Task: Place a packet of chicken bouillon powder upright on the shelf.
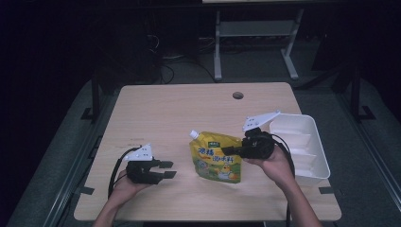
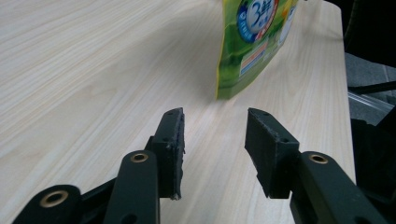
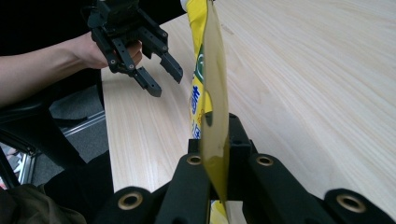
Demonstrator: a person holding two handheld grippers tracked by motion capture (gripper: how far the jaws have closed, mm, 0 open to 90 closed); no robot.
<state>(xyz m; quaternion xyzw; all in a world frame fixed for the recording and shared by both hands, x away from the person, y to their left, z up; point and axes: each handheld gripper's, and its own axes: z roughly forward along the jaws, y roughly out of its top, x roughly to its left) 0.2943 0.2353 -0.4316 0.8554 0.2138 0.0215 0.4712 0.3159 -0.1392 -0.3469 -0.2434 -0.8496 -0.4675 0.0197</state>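
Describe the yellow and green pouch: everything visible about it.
The spouted pouch is a glossy, flexible stand-up bag, yellow above and green below, printed with characters and fruit pictures, with a white capped spout at its upper left corner. It stands upright, slightly tilted, near the table's front centre. The right gripper is shut on its side edge; the open left gripper stays apart.

A white plastic divided tray [image 1: 318, 142] sits at the right edge of the light wooden table [image 1: 165, 113], near a small round hole [image 1: 238, 95] at its far edge.
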